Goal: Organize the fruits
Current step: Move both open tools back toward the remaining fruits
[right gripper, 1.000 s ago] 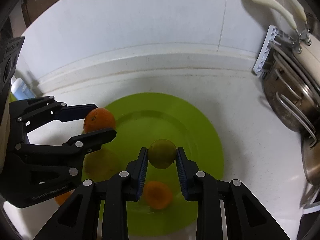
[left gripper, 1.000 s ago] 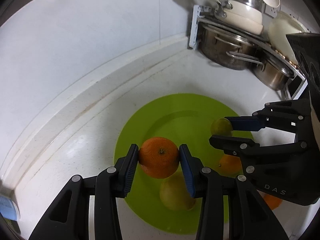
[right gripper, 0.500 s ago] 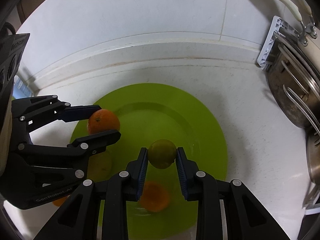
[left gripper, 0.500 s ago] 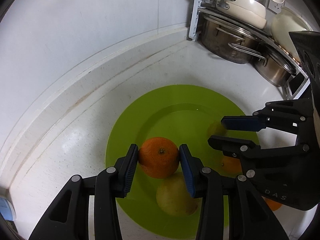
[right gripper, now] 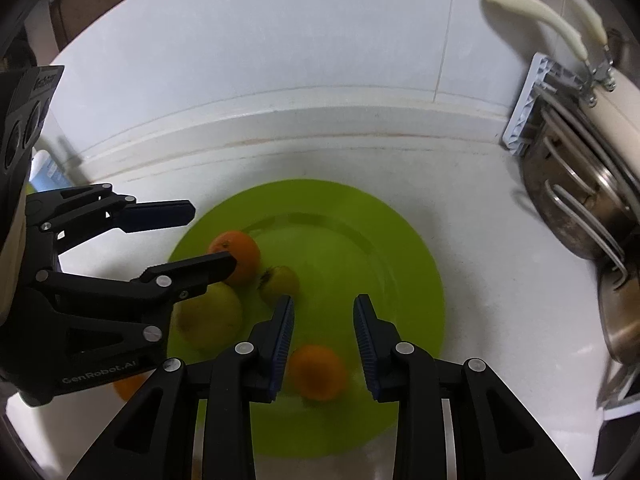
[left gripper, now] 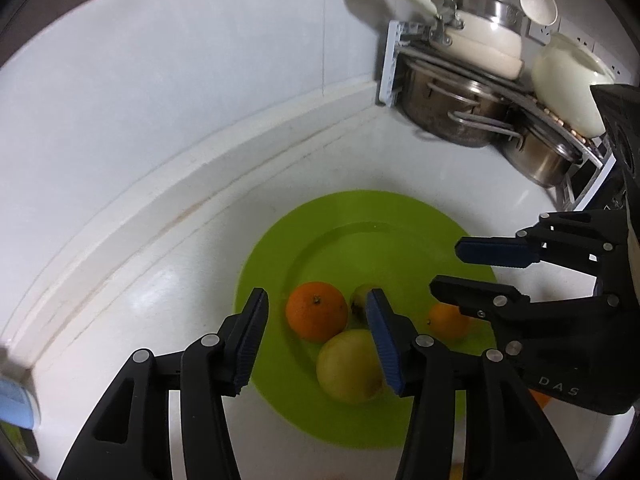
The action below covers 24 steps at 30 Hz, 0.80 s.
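Fruit released: both grippers (left gripper: 316, 340) (right gripper: 324, 340) now stand open above orange (left gripper: 317, 311) and seemingly green citrus (right gripper: 279, 285).

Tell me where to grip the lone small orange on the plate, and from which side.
Take the small orange across its middle, from above, with the right gripper. It is round and lies apart from the other fruit on the green plate, leaving both flanks free.

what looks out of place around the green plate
One orange fruit lies off the green plate on the counter, partly hidden behind the left gripper, while four fruits sit on the plate.
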{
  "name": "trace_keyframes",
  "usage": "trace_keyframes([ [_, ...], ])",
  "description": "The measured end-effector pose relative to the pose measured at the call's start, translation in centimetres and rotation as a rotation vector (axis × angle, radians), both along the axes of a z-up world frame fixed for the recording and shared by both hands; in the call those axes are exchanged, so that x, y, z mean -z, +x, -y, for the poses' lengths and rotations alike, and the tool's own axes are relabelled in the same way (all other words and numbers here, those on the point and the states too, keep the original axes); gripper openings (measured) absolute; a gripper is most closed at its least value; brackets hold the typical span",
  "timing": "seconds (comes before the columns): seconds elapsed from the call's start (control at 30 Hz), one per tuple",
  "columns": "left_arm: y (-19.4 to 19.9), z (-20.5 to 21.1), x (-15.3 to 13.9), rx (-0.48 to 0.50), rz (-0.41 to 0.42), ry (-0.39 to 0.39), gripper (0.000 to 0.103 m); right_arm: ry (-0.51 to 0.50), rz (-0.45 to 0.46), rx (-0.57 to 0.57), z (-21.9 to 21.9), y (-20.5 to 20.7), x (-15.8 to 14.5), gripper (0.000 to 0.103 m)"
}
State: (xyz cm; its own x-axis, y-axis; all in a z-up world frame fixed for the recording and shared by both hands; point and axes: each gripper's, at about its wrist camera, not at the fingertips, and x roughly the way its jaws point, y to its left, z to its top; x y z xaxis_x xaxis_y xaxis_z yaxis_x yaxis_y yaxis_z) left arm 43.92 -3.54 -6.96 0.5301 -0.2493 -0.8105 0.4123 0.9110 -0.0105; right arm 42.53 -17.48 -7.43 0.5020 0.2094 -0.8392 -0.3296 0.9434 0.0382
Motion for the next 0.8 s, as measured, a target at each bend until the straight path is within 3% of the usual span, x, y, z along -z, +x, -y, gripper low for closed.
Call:
trace_keyframes([
  [0.33, -4.3, -1.9, -4.3, -0.033, 0.112, -0.02, 0.059, 0.029, 0.107, 0.01, -0.4, -4.5, -4.0, 0.032],
  [0.43, -5.9, -2.3, -5.3, -0.04, 0.137, -0.032, 0.061, 0.037, 0.135, 0.01, -0.7, -5.8, -4.9, 0.038],
  [0.8, -10.7, -4.6, -7.8, -0.049, 0.195, -0.049, 0.065, 0.07, 0.191, 0.006, -2.3, -10.3, -7.3, 0.038],
])
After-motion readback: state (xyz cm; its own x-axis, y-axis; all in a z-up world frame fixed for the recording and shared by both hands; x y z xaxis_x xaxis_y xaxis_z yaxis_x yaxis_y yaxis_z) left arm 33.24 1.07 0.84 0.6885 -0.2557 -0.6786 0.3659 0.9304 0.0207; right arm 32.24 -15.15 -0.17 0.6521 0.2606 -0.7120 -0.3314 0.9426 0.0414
